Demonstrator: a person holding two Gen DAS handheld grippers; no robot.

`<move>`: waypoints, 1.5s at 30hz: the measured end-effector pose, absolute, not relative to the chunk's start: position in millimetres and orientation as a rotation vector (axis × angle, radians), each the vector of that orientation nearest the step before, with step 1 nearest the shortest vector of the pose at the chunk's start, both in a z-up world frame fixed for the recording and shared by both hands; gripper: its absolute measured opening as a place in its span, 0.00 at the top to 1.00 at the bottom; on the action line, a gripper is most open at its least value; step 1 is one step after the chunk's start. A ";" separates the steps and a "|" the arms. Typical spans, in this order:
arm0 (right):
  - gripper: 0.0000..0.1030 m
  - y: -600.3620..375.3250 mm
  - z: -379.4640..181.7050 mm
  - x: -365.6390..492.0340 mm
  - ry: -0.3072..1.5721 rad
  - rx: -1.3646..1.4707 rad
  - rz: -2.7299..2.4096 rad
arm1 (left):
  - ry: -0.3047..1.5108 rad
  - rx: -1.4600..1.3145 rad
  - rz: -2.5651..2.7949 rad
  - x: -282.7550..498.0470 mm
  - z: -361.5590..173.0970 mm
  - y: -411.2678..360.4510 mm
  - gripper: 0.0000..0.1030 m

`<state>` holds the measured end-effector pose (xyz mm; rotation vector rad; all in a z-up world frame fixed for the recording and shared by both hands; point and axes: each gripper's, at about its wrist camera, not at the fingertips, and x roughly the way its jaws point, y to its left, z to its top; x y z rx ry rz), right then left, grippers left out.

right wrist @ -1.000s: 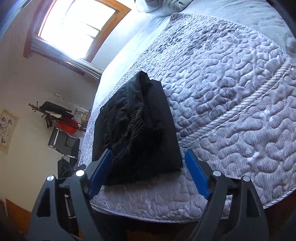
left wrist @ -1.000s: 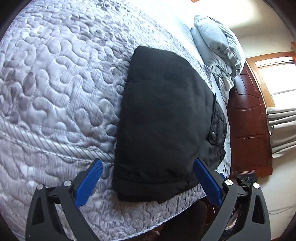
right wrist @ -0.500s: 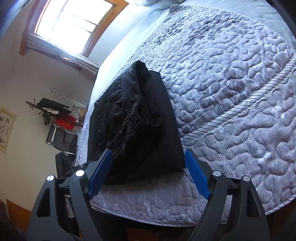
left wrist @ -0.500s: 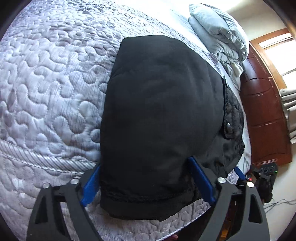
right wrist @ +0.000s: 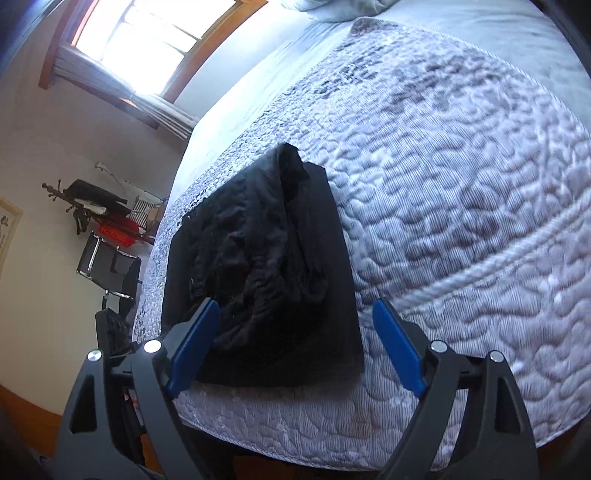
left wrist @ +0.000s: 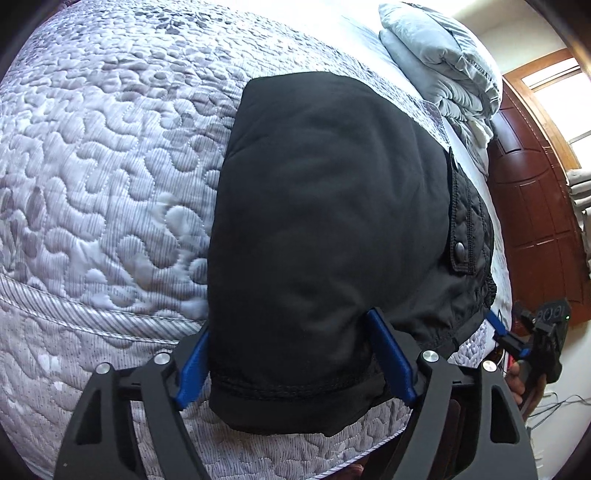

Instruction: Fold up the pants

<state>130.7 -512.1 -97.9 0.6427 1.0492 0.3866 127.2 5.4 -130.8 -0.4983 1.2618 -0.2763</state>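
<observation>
A bed with a grey-white quilted bedspread (left wrist: 110, 184) carries folded black fabric pants (left wrist: 325, 229) near its edge and grey pillows (left wrist: 443, 66) farther back.

The left wrist camera sits just behind its own blue-padded fingers (left wrist: 389, 354), looking steeply down and close onto the near end of the folded black pants (left wrist: 325, 229), which fill the frame's centre; the quilted bedspread (left wrist: 103, 184) spreads to the left, pillows (left wrist: 439, 62) lie at upper right and a wooden door (left wrist: 535, 206) at the right edge. The right wrist camera looks down less steeply, from slightly farther back, over the bed's corner: pants (right wrist: 258, 266) at centre left, window (right wrist: 147, 33) at upper left, chair (right wrist: 110, 266) at left. Both views share the pants and bedspread (right wrist: 461, 203); the right gripper (left wrist: 532, 332) appears at the left view's right edge.
</observation>
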 end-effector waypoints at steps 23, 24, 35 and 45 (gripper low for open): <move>0.12 -479.2 -126.4 211.6 1.169 0.462 0.566 | 1.237 -0.187 -0.307 197.8 -107.1 -32.0 0.04; 0.12 -479.0 -129.5 213.7 1.176 0.464 0.568 | 1.252 -0.219 -0.323 200.3 -111.0 -28.6 0.04; 0.05 -474.1 -161.0 235.7 1.255 0.579 0.728 | 1.378 -0.670 -0.506 226.3 -169.4 5.0 0.03; 0.02 -466.3 -167.3 237.8 1.270 0.589 0.795 | 1.382 -0.752 -0.570 240.6 -174.9 -2.5 0.04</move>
